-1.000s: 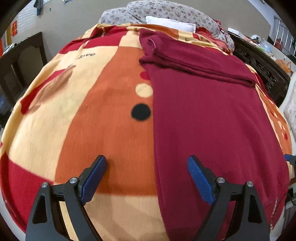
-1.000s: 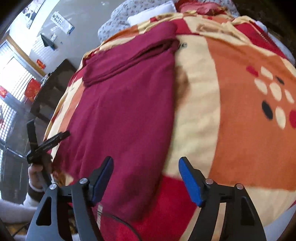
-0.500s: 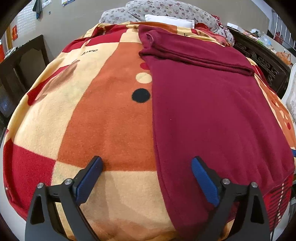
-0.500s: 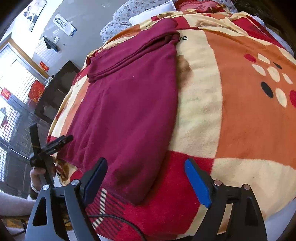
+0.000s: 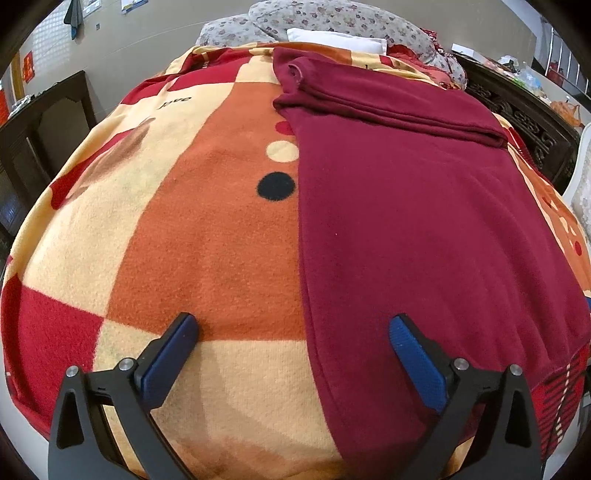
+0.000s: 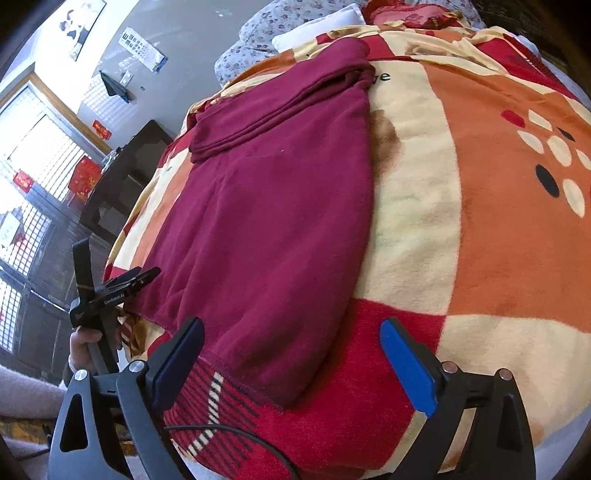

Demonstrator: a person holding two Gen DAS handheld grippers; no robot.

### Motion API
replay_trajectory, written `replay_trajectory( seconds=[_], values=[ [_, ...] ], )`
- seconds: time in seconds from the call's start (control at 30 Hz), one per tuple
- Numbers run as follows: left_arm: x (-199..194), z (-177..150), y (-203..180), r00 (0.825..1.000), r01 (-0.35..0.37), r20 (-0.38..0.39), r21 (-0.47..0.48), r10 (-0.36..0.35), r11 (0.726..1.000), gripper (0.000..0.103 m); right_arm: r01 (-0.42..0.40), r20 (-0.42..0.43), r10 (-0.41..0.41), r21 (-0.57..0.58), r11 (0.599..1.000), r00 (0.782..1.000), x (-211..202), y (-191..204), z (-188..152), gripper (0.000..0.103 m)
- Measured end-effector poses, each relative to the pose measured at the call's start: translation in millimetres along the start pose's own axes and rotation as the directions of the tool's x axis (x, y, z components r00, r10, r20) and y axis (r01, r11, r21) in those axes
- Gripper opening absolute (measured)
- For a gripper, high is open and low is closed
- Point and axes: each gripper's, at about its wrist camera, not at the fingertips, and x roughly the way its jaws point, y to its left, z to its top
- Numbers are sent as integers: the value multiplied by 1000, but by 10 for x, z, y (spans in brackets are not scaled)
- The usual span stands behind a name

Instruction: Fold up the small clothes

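Left tool (image 5: 295, 339) spread wide, maroon garment (image 5: 424, 229) flat on blanket (image 5: 184, 240)

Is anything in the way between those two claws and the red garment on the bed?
Nothing visible. The garment lies flat on the blanket, and both the left gripper and right gripper are open right at its near hem, with only blanket between.

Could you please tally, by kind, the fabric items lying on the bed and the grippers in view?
Maroon garment: 1
Patterned fleece blanket: 1
Floral pillows: 2
White pillow: 1
Grippers, left gripper and right gripper, both open: 2
Total: 7
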Motion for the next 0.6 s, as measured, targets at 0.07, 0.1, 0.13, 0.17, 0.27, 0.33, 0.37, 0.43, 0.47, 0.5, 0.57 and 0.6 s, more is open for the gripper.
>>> replay_trajectory(
  seconds=[0.07, 0.1, 0.13, 0.17, 0.27, 0.33, 0.37, 0.43, 0.47, 0.5, 0.57, 0.6],
  values=[
    [-8, -2, 8, 1000, 10, -13, 9, -10, 1000, 103, -3, 3, 3, 0, 1000, 1000, 3, 10, -2, 99],
    [-11, -2, 11, 1000, 15, -20, 11, -15, 1000, 103, -5, 4, 5, 1, 1000, 1000, 0, 3, 0, 99],
    [-20, -6, 12, 999, 22, -29, 16, -21, 1000, 103, -11, 5, 11, 1, 1000, 1000, -9, 13, -4, 99],
    [-31, -11, 10, 999, 28, -40, 22, -27, 999, 103, -20, 5, 20, -4, 1000, 1000, -7, 28, -3, 99],
    [-67, -28, 9, 996, 57, -65, 23, -56, 998, 103, -45, 1, 46, -23, 999, 999, 40, 58, 0, 99],
    [-76, -38, 2, 995, 72, -77, 23, -70, 997, 103, -64, -4, 64, -31, 997, 998, 106, 79, -2, 96],
    [-78, -39, -4, 994, 75, -79, 24, -72, 997, 103, -60, -4, 59, -35, 998, 998, 149, 89, -3, 86],
    [-77, -45, -28, 994, 78, -80, 31, -75, 997, 103, -36, -4, 36, -43, 998, 999, 204, 104, 5, 54],
    [-83, -47, -33, 994, 83, -77, 32, -80, 996, 103, -32, -10, 32, -43, 999, 999, 227, 102, 10, 37],
    [-100, -49, -33, 993, 100, -70, 27, -98, 995, 99, -43, -9, 43, -42, 998, 999, 231, 92, 15, 30],
    [-131, -38, -40, 993, 101, -60, 36, -98, 994, 76, -60, 0, 60, -48, 997, 998, 206, 95, 19, 24],
    [-153, -11, -42, 994, 100, -57, 47, -97, 994, 56, -75, 10, 76, -44, 996, 997, 175, 90, 29, 22]
  ],
)
